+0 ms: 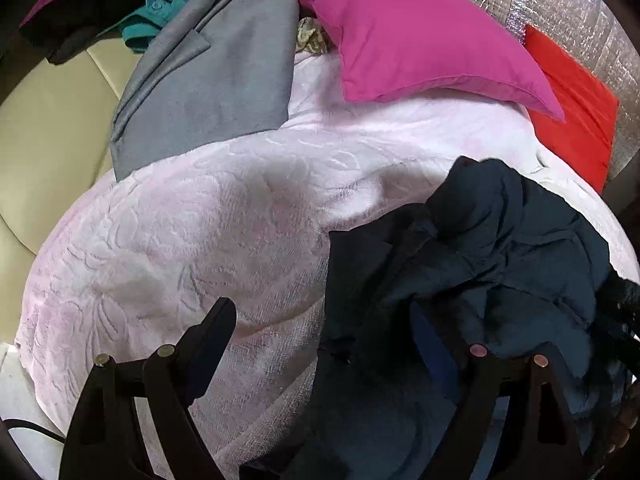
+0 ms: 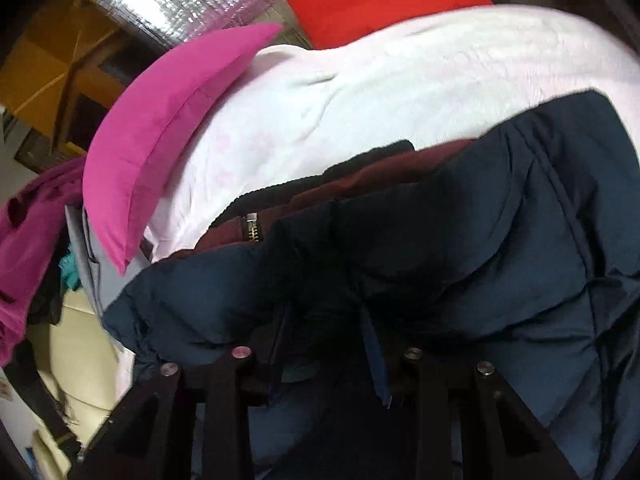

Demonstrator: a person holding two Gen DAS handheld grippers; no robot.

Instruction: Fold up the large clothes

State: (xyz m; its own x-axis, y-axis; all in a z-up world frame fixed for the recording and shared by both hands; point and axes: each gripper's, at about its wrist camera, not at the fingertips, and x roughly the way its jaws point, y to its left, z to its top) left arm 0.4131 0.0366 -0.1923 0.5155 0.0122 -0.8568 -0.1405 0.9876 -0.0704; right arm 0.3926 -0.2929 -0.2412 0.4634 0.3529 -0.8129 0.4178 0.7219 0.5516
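Observation:
A navy quilted jacket (image 1: 500,248) lies crumpled on a pale pink blanket (image 1: 200,216). In the right wrist view the jacket (image 2: 500,232) fills the lower frame, with a maroon lining and a zipper (image 2: 253,229) showing at its edge. My left gripper (image 1: 320,328) is open, its left finger (image 1: 212,340) over the blanket and its right finger buried in jacket folds. My right gripper (image 2: 324,320) is close together on a fold of the jacket, its fingertips hidden in the dark fabric.
A magenta pillow (image 1: 420,40) and a red pillow (image 1: 572,100) lie at the back. A folded grey garment (image 1: 208,80) lies at the back left, with teal and dark clothes (image 1: 144,20) behind it. A cream leather seat (image 1: 44,128) is at the left.

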